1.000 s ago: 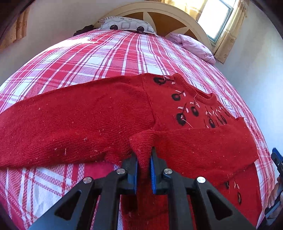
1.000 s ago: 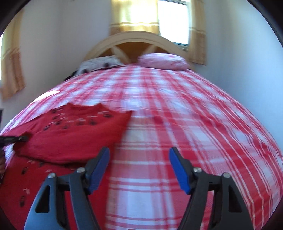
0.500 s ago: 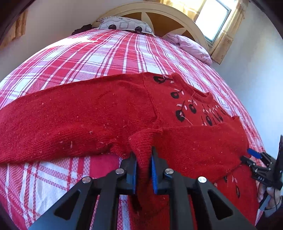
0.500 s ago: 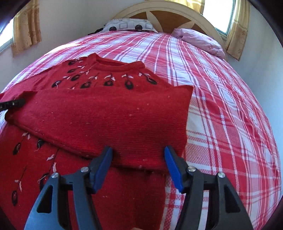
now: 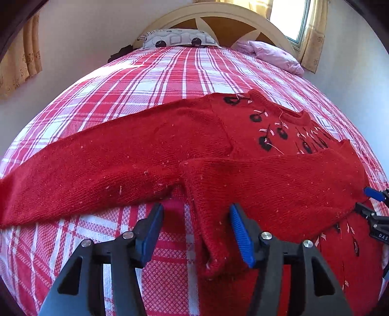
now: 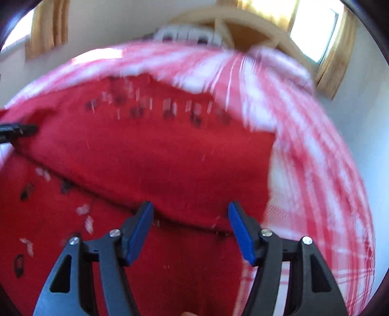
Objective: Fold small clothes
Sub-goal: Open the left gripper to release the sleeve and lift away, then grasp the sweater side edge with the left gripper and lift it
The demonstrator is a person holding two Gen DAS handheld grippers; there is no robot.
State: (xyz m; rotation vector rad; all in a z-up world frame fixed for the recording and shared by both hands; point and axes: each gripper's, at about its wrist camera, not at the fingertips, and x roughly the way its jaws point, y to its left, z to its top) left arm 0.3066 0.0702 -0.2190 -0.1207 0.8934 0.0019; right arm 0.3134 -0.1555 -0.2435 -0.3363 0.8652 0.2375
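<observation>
A red knit sweater with black embroidered motifs lies spread on the plaid bedspread. One sleeve is folded across its chest; the other stretches out to the left. My left gripper is open and its jaws are still opening. The folded sleeve's cuff lies loose between them, touched by neither pad. My right gripper is open, its jaws widening a little, just over the folded sleeve's near edge. That view is blurred. Each gripper shows at the edge of the other's view: the right gripper, the left gripper.
A patterned pillow and a pink pillow lie against the arched headboard. A curtained window is behind on the right. The bed's right edge runs close to a wall.
My left gripper has gone from shut on the sleeve cuff to open, and the cuff has dropped onto the bed. My right gripper swung from over bare bedspread down to the folded sleeve.
</observation>
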